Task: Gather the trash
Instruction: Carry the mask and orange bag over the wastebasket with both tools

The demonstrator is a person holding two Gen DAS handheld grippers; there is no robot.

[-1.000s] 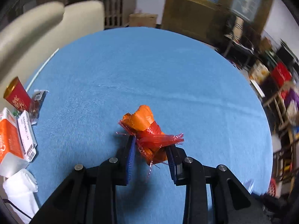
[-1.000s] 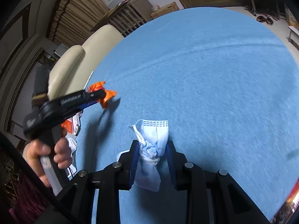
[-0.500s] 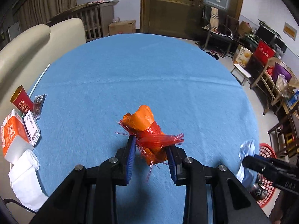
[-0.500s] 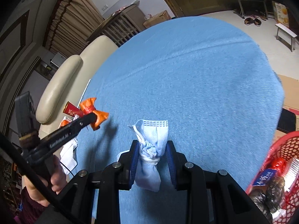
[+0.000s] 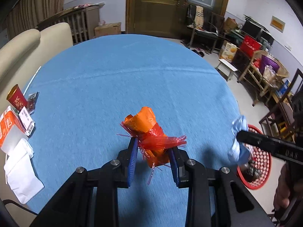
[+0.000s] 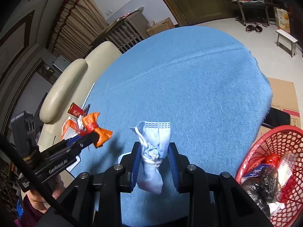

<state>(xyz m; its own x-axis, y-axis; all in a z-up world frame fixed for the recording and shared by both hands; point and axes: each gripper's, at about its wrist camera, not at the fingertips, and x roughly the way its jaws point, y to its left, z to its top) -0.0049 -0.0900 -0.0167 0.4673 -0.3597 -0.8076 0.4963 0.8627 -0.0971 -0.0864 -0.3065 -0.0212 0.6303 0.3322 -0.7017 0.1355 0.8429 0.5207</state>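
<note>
My left gripper (image 5: 153, 151) is shut on a crumpled orange and red wrapper (image 5: 145, 126), held above the blue round table (image 5: 113, 79). It shows again in the right wrist view as the left gripper (image 6: 92, 135) with the orange wrapper (image 6: 94, 127). My right gripper (image 6: 154, 156) is shut on a knotted light-blue face mask (image 6: 157, 141), near the table's right edge. A red plastic basket (image 6: 251, 151) with trash in it stands on the floor at the lower right. In the left wrist view the mask (image 5: 239, 126) hangs over the basket (image 5: 265, 160).
At the table's left edge lie a red paper cup (image 5: 16, 99), an orange carton (image 5: 7, 126), a small packet (image 5: 33, 99) and white paper (image 5: 20, 174). A cream sofa (image 5: 22, 49) stands behind. Cardboard (image 6: 282, 94) lies on the floor by the basket.
Both grippers have moved to the right and back over the table with their loads. The red basket has come into both views.
</note>
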